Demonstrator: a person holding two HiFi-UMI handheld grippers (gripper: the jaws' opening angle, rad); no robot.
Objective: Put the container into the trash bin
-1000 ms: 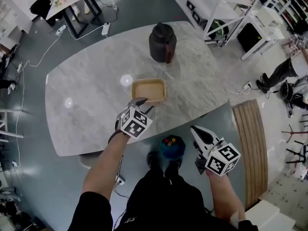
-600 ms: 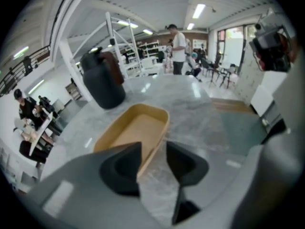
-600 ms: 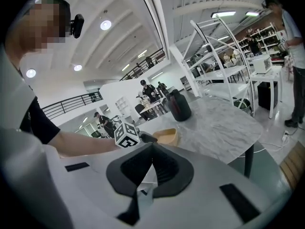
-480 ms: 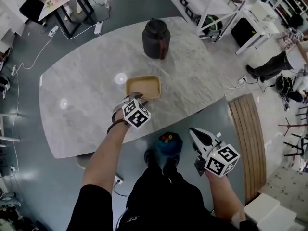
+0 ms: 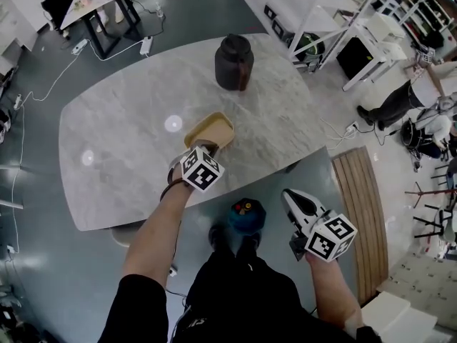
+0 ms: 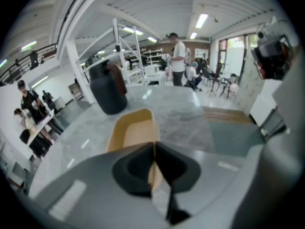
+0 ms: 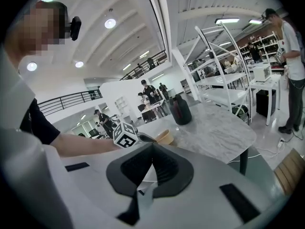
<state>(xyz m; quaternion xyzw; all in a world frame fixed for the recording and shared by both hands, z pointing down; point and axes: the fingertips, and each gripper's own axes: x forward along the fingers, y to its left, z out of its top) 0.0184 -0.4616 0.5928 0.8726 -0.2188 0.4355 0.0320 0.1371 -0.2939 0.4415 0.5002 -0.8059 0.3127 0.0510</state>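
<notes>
Frame centre: left claw [image 5: 202,148] closing on the near rim of the tilted tan rectangular container [image 5: 211,128] above the grey marble tabletop [image 5: 121,134]. Lower right: right claw [image 5: 290,194] pressed together, empty.

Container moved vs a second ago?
Yes. The container has turned: once square to the table edge, its far end now angles toward the trash bin, with the jaws of the left gripper closing on its near rim.

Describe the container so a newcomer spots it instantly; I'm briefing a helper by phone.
On the grey marble table, nearer the person than the dark lidded bin, sits a shallow tan rectangular container. It is the only pale, open tray there, its near rim pinched between the closing tongs of the left gripper.
</notes>
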